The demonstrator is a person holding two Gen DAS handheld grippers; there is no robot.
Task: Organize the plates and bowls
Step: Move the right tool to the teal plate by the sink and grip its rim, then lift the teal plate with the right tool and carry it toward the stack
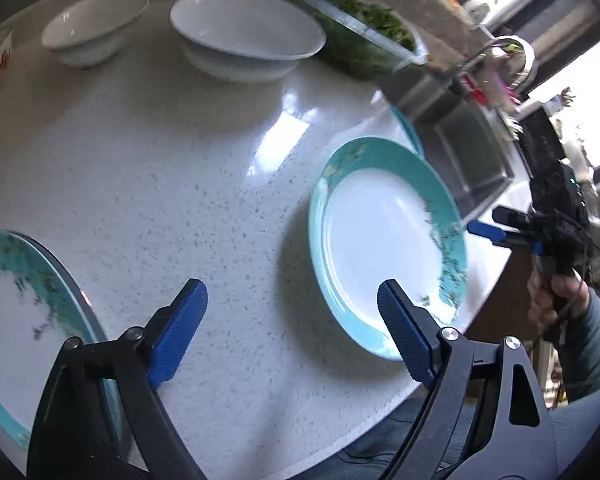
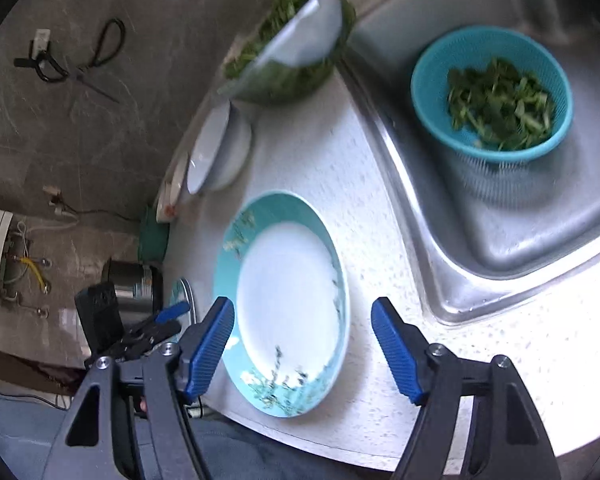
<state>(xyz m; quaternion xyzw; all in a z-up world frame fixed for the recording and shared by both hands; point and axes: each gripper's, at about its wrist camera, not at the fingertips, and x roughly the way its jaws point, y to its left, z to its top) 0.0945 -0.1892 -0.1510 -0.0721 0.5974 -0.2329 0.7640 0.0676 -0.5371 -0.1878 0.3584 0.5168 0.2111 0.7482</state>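
Left gripper [image 1: 292, 328]: jaws wide apart, nothing between the blue pads; it hangs over bare speckled countertop [image 1: 172, 184] between the two teal plates, touching neither.
Right gripper [image 2: 302, 344]: jaws apart and empty; in its own view the near edge of the teal-rimmed plate [image 2: 288, 304] lies between the pads, but neither pad presses on it. In the left wrist view this gripper sits just beside the plate's right rim, held by a hand [image 1: 556, 300] in a grey-blue sleeve.
Teal-rimmed plate: flat on the counter near its front edge, right of centre, close to the sink [image 2: 500, 216].
Second teal plate [image 1: 16, 316]: near left, partly cut off by the frame.
White bowls: a larger bowl [image 1: 248, 36] and a smaller bowl [image 1: 92, 28] stand side by side at the far side, apart from the plates.
Greens: a clear container of greens [image 1: 364, 32] sits right of the larger bowl; a teal colander [image 2: 492, 96] of greens stands in the sink.
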